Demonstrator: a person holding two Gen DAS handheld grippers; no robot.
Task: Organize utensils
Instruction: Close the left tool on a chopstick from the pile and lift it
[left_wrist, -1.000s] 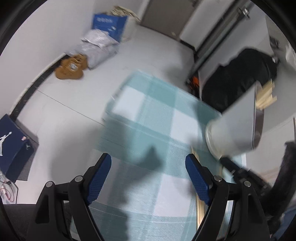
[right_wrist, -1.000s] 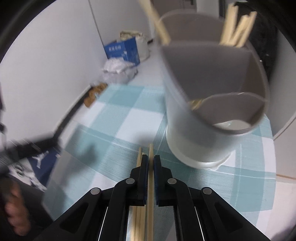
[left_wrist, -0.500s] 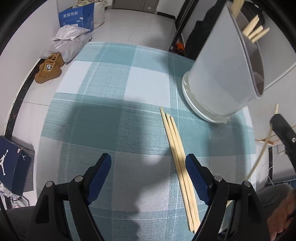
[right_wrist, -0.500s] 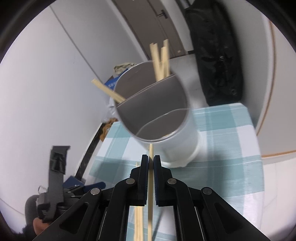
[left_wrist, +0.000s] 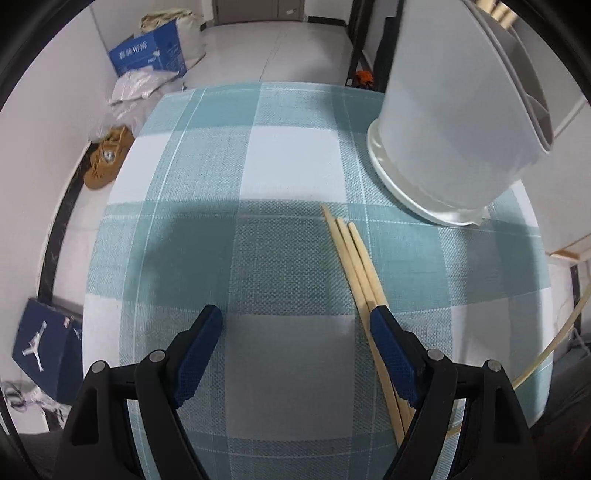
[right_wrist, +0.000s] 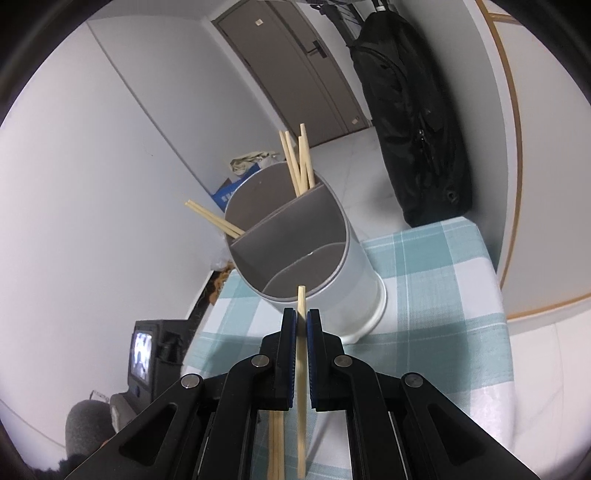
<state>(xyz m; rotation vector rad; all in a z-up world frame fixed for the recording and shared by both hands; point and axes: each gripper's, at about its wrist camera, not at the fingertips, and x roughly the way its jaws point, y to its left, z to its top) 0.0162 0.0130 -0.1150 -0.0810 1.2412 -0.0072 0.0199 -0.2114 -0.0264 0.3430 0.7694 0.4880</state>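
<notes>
— Gripping a single pale wooden chopstick (right_wrist: 301, 354), the right claw (right_wrist: 302, 323) has its blue pads clenched on the stick's sides, and the blunt tip pokes out just past the fingertips. Does it reach the holder (right_wrist: 314, 266)?

— The tip sits in front of the holder's near rim in the right wrist view; whether it touches cannot be told. The holder is a white cylinder with a grey inside, split by curved dividers into compartments. It stands on a wider white base near the far right corner of the tabletop (left_wrist: 295, 166), which is covered in a teal-and-white checked cloth.

— What is already inside it?

— Four chopsticks (right_wrist: 297, 162) stand close together in the far compartment, leaning slightly. Two more (right_wrist: 214, 218) lie tilted over the left rim, ends sticking out sideways.

— And the left claw (left_wrist: 295, 321)?

— Released, its two blue-padded fingers (left_wrist: 201, 350) spread wide above the cloth near the tabletop's near edge, holding nothing. Three loose chopsticks (left_wrist: 351, 254) lie side by side and touching, running from the middle of the tabletop toward the near right corner. Their near ends pass under the right finger of that claw.

— Anything past the tabletop?

— A blue cardboard box (left_wrist: 149, 55) and brown shoes (left_wrist: 107, 157) sit on the floor, and a black bag (right_wrist: 417, 122) stands by the wall.
</notes>
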